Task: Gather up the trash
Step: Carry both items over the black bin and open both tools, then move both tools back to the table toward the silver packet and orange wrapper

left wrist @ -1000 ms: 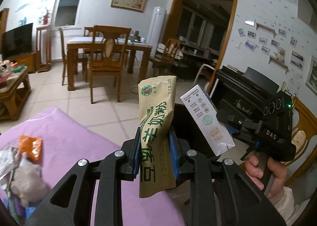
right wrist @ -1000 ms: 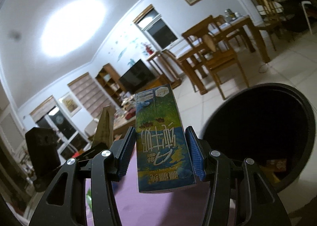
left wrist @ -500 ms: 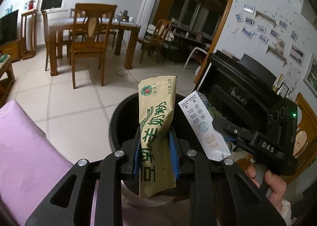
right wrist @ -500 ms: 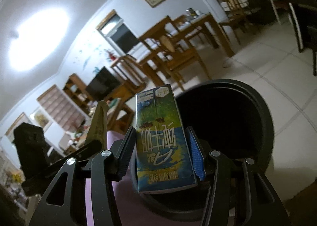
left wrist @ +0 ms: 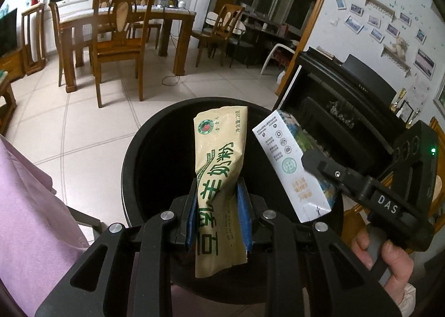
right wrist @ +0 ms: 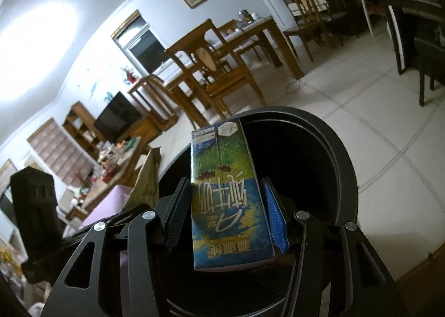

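Left gripper [left wrist: 217,215], blue pads clamped on a tan sachet [left wrist: 219,177] w/ green print, sachet standing upright btwn the pads, top end sticking up past them, bottom hanging below. It's held right over the black bin [left wrist: 155,133], whose open mouth fills the space behind it.

Right gripper [right wrist: 226,212] just beside it on the right, pads pressed on both sides of a milk carton [right wrist: 229,205], blue-green print, text upside down in its own cam. Carton also over the bin mouth; from the left cam it shows its white side, tilted. Person's hand [left wrist: 389,255] wraps the right gripper's handle, fingers curled round it, bit of pale sleeve at the wrist.

Inside of the bin is too dark to tell what's in it.

Purple cloth [left wrist: 30,205] at the left edge, close to the bin. Beyond: pale tiled floor [left wrist: 91,125], wooden dining table [left wrist: 164,15] w/ chairs [left wrist: 119,36], black piano [left wrist: 347,97] to the right by a wall w/ small photos. Right cam also catches a TV [right wrist: 116,119] and a cluttered low table [right wrist: 116,166] further back.
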Demonstrator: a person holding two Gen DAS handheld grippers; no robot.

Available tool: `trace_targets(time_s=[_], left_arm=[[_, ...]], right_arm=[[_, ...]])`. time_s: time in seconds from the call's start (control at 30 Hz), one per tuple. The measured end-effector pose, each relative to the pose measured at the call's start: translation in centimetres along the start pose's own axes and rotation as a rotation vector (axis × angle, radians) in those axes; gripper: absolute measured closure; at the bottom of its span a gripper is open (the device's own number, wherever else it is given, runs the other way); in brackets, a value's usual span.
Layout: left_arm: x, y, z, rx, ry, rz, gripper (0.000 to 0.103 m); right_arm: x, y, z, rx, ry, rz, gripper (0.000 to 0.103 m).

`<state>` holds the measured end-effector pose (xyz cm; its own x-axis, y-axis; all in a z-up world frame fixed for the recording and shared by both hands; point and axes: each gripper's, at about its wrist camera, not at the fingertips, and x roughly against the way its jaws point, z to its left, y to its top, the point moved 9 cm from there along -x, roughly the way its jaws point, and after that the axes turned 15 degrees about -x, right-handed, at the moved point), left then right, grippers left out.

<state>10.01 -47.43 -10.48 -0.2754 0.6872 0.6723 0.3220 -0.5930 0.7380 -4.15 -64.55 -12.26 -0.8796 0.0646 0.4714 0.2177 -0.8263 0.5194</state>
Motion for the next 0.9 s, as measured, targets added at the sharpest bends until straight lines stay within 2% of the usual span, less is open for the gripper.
trace_targets(time_s=[0.07, 0.1, 0.13, 0.17, 0.2, 0.27, 0.33, 0.37, 0.67, 0.9], left_arm=[[0.0, -0.2, -0.1, -0.007, 0.007, 0.009, 0.075], [0.1, -0.1, -0.1, -0.012, 0.011, 0.013, 0.074], [0.0, -0.3, -0.1, -0.024, 0.016, 0.021, 0.073], [0.2, -0.4, -0.1, -0.033, 0.022, 0.026, 0.061], [0.2, -0.3, 0.0, -0.039, 0.033, 0.028, 0.033], [1.2, -0.1, 0.3, -0.053, 0.092, -0.011, 0.005], [2.2, 0.2, 0.4, -0.066, 0.118, -0.055, 0.005], [2.5, 0.2, 0.4, -0.070, 0.113, -0.056, 0.005], [6.5, -0.5, 1.9, -0.041, 0.126, -0.090, 0.005], [12.1, -2.4, 6.3, 0.022, 0.228, -0.122, 0.005]], right_arm=[[-0.6, 0.1, 0.1, 0.016, -0.007, 0.003, 0.050], [-0.8, 0.0, 0.3, 0.023, -0.006, 0.001, 0.046], [-0.9, 0.1, 0.4, 0.027, -0.003, -0.004, 0.035], [-0.7, 0.1, 0.7, 0.034, 0.002, -0.021, 0.030], [-0.5, 0.1, 1.0, 0.043, 0.013, -0.040, 0.023], [0.0, 0.1, 1.5, 0.059, 0.027, -0.060, 0.018], [0.3, 0.3, 1.9, 0.068, 0.039, -0.078, 0.006], [0.5, 0.2, 2.2, 0.072, 0.050, -0.093, 0.005], [0.8, -1.3, 3.2, 0.081, 0.053, -0.072, 0.005], [-0.8, -3.8, 6.4, 0.123, 0.058, -0.015, 0.005]])
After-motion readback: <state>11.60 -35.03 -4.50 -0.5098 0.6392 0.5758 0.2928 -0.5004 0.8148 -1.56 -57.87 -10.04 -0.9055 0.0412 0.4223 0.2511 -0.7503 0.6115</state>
